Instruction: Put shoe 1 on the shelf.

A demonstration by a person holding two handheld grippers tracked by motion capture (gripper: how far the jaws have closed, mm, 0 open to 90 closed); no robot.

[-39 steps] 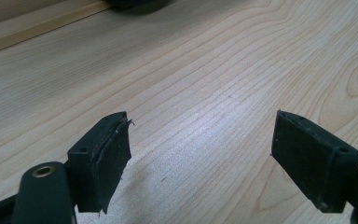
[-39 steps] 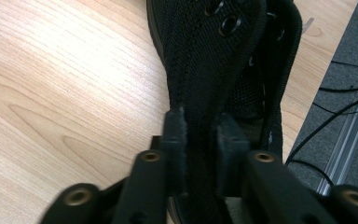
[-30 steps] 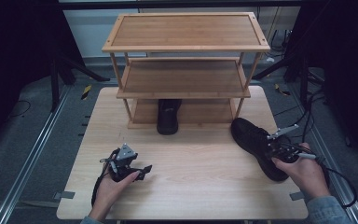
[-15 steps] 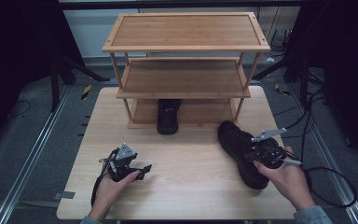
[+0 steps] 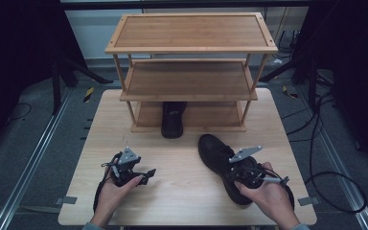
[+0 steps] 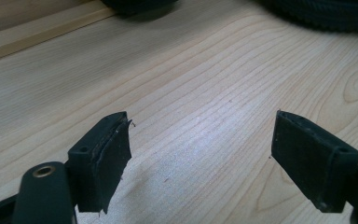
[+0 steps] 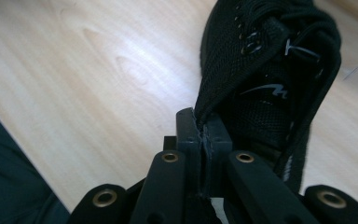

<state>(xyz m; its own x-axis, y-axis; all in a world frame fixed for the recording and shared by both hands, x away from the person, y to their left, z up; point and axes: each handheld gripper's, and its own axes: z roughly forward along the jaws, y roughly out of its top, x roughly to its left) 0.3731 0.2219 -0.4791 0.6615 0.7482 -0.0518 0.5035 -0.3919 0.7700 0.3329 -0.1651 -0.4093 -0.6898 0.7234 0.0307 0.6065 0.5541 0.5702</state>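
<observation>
High view: second shoe under shelf rack, ahead of gripped shoe.

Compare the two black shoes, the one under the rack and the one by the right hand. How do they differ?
The shoe in the rack stands free on the bottom shelf, toe outward; the shoe on the table is pinched at its collar by the shut right tool. The racked shoe sits square to the shelf, while the table shoe lies at an angle. Both are black lace-ups, seemingly a pair.
</observation>
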